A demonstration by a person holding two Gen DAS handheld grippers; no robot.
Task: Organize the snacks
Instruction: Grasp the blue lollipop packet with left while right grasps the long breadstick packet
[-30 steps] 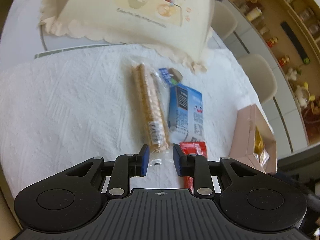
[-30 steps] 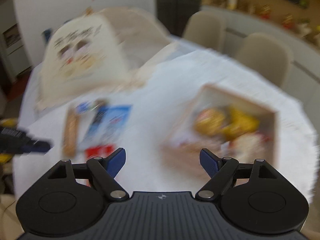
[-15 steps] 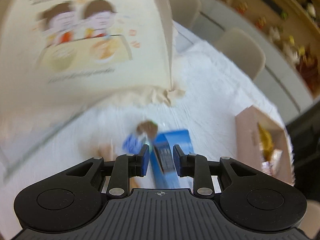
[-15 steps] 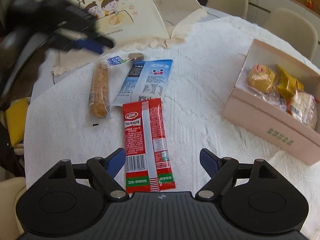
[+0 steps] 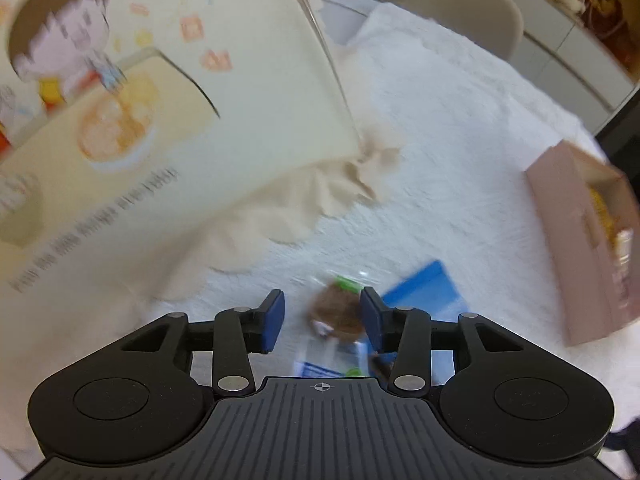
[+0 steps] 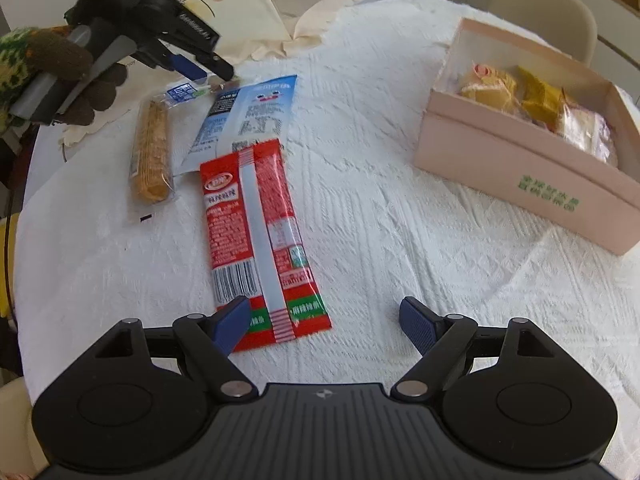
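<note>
A red sausage packet (image 6: 256, 236) lies on the white tablecloth just ahead of my open, empty right gripper (image 6: 324, 324). Beyond it lie a blue-and-white snack packet (image 6: 248, 112) and a long biscuit stick pack (image 6: 150, 148). A pink box (image 6: 520, 152) holding several wrapped snacks stands to the right. My left gripper (image 5: 322, 320) is open and hovers over a small brown snack (image 5: 334, 312) and the blue packet (image 5: 424, 292); it also shows in the right wrist view (image 6: 200, 68), above the packets' far ends.
A large cream food cover with a cartoon print (image 5: 140, 120) stands at the back left, close to my left gripper. The pink box (image 5: 576, 240) is to the right. Beige chairs (image 6: 544, 12) ring the table's far side.
My left gripper has moved forward past the biscuit stick to the packets' far ends and has opened wider. My right gripper has swung left and down toward the red packet.
</note>
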